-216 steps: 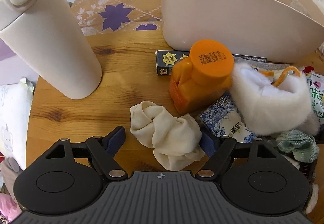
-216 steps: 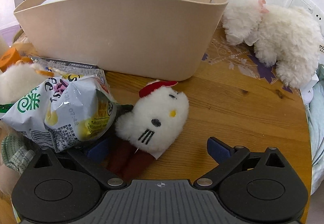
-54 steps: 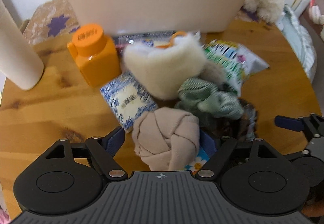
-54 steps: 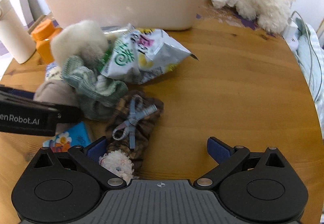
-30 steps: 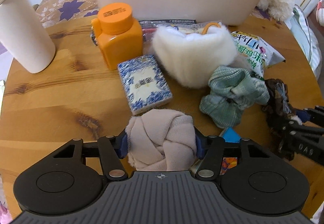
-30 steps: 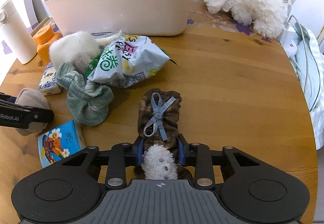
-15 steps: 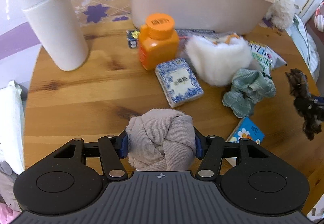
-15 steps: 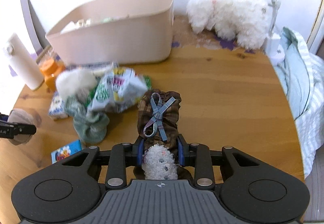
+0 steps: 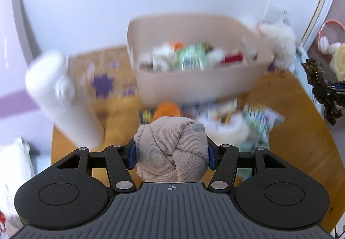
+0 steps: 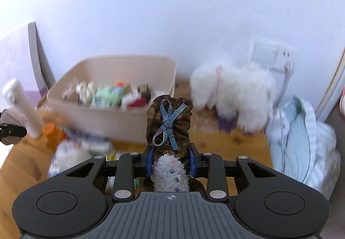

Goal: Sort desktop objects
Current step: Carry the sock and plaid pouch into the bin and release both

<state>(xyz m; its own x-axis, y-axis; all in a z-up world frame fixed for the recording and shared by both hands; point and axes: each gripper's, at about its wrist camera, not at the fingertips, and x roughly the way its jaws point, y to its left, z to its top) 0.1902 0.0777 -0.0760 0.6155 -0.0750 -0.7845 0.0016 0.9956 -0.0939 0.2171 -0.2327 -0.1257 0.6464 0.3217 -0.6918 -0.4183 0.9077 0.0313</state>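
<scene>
Both loads have risen off the bench (image 9: 301, 113) since you grabbed them: left claw (image 9: 171, 153) clamps the beige knotted cloth (image 9: 171, 150), right claw (image 10: 171, 162) clamps the brown plaid scrunchie (image 10: 169, 118), the half-filled bin (image 9: 194, 85) ahead, clutter remaining below.

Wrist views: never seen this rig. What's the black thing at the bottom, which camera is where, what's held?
There is no robot arm. A person carries a two-finger gripper in each hand, and each has a fisheye camera looking forward along its fingers. The black shape at the bottom of each picture is that gripper's own body.

In the left wrist view, the left gripper has its jaws closed on a beige knotted cloth ball. In the right wrist view, the right gripper clamps a brown plaid scrunchie with a blue bow.

Ahead, blurred, a beige bin already holding items sits on a wooden table, with a white flask, an orange bottle and a white plush toy.
</scene>
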